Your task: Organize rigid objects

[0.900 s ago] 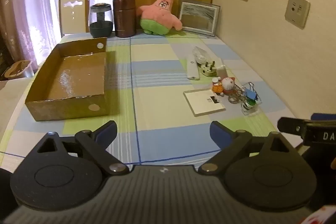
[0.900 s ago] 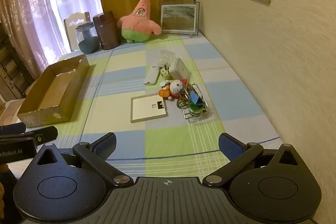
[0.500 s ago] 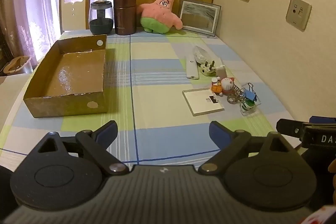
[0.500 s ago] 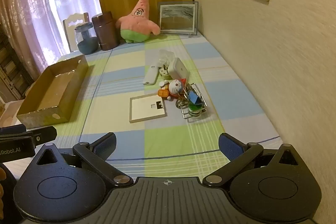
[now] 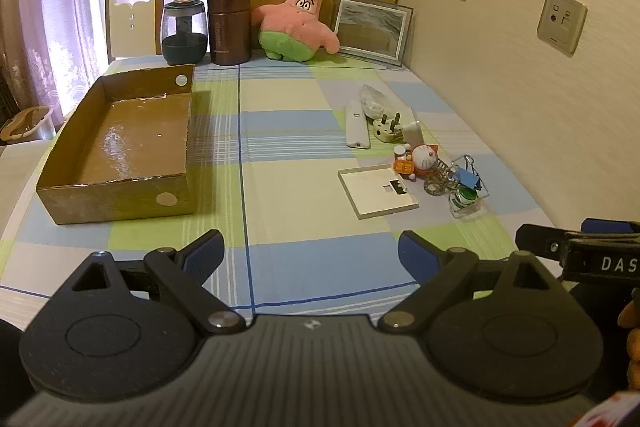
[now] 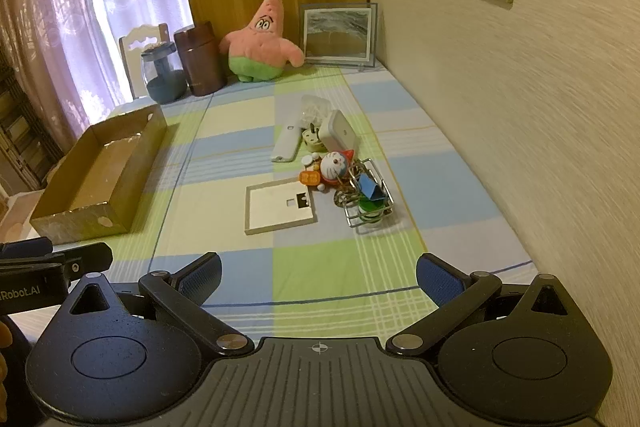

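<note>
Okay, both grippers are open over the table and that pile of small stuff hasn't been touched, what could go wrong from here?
The small items lie touching, so closing on one may drag its neighbours. The flat white frame lies flush on the tablecloth and could slip from the fingers. The cardboard box sits across the table, so carried pieces might drop.

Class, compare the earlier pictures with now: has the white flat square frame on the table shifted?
No. The white flat square frame keeps its place beside the wire basket and the checked cloth's squares.
</note>
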Demonstrator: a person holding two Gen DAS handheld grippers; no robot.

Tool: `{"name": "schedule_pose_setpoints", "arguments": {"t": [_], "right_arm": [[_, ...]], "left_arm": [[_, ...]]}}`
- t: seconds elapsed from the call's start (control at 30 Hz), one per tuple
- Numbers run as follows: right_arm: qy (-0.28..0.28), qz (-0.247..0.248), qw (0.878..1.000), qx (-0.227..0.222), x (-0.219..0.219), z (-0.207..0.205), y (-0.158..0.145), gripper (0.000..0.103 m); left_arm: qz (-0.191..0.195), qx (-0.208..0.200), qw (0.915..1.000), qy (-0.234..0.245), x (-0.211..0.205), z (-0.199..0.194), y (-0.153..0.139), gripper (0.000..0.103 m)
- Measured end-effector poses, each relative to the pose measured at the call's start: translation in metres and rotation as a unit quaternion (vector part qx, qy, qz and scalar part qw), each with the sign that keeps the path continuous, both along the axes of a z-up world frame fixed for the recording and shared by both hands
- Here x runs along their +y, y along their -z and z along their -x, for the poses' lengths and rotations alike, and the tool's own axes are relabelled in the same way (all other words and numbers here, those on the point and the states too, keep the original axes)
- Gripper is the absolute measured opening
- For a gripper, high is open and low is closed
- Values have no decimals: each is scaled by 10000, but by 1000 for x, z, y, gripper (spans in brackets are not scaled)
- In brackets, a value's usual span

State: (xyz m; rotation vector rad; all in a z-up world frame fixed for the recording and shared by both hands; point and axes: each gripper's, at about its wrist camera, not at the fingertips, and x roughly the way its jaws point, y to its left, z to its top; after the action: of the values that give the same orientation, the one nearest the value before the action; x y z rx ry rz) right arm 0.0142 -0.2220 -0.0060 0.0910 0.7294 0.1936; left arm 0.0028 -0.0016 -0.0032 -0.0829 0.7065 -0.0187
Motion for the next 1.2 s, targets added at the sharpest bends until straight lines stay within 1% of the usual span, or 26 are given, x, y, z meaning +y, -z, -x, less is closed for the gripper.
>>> {"name": "schedule_pose_setpoints", "arguments": {"t": [1.2], "right_arm": [[4, 13, 10000, 1, -1, -2, 1, 101]], "left_arm": [[22, 36, 10000, 1, -4, 3, 1, 92]]}}
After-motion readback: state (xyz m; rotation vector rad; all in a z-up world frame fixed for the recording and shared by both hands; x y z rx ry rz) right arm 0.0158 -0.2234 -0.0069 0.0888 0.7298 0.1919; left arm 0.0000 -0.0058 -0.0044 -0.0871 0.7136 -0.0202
